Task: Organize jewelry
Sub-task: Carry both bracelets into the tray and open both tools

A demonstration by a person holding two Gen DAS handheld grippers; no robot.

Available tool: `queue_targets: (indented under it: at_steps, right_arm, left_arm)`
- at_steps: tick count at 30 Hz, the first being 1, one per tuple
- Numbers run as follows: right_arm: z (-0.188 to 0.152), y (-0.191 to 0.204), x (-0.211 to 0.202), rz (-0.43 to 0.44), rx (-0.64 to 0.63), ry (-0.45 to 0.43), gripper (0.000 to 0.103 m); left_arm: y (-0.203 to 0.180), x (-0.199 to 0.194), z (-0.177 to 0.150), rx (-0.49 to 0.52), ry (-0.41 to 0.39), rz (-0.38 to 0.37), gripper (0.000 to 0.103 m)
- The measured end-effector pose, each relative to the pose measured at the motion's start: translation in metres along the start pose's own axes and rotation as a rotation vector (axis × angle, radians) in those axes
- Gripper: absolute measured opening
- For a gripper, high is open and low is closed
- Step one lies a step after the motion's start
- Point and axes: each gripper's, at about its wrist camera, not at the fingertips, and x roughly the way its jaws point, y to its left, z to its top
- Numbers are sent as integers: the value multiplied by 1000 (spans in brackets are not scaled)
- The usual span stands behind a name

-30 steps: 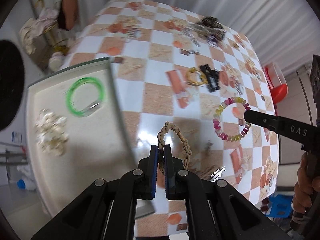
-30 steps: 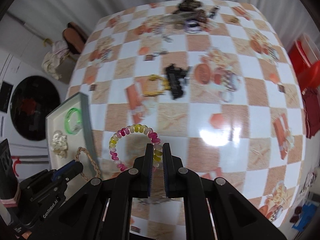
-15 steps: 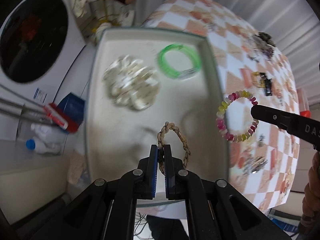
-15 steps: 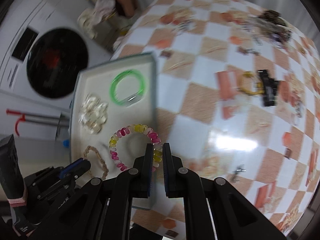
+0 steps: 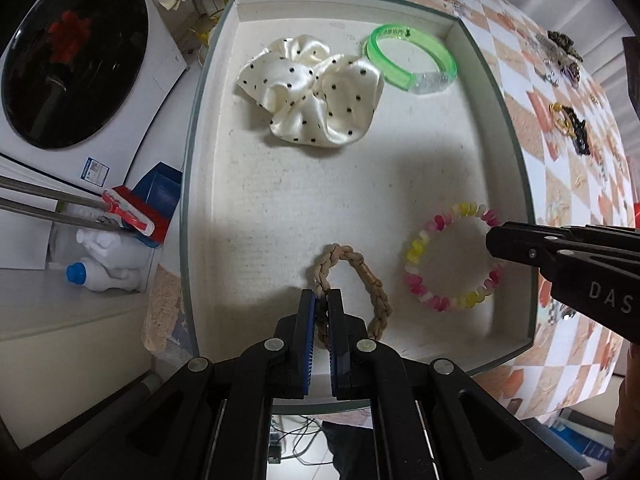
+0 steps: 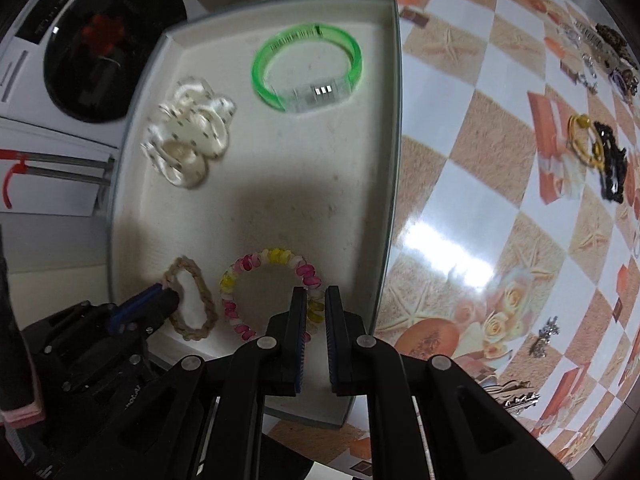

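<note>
Tray (image 5: 516, 184) sits at table (image 6: 480, 184) edge. Inside tray, far end: scrunchie (image 5: 312, 92) left, bangle (image 5: 412, 60) right, touching. Near end: braided bracelet (image 5: 352, 276) left, beaded bracelet (image 5: 452, 260) right, just beside each other. On table, right of tray, well apart: hair clip (image 6: 612, 168) against ring (image 6: 584, 140); farther back, jewelry pile (image 6: 604, 52).
</note>
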Motion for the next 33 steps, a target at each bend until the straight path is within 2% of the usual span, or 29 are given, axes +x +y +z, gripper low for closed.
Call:
queue_targets:
  at_steps: [13, 19, 22, 24, 29, 33]
  right_arm:
    - [-22, -7, 22, -16, 32, 59, 10]
    - [-20, -7, 24, 24, 42, 64, 11]
    - [-16, -2, 16, 43, 36, 41, 25]
    - [-13, 0, 6, 55, 34, 11, 45]
    - [-7, -3, -20, 73, 47, -60, 47]
    - [-7, -16, -46, 54, 76, -120, 51]
  left_arm:
    - [-11, 7, -2, 70, 12, 61, 11]
    - [-15, 2, 1, 56, 31, 66, 11]
    - [-16, -2, 3, 59, 28, 73, 11]
    - [-17, -5, 3, 62, 24, 73, 11]
    - [-19, -9, 5, 71, 22, 79, 11]
    - [-23, -9, 6, 79, 26, 73, 11]
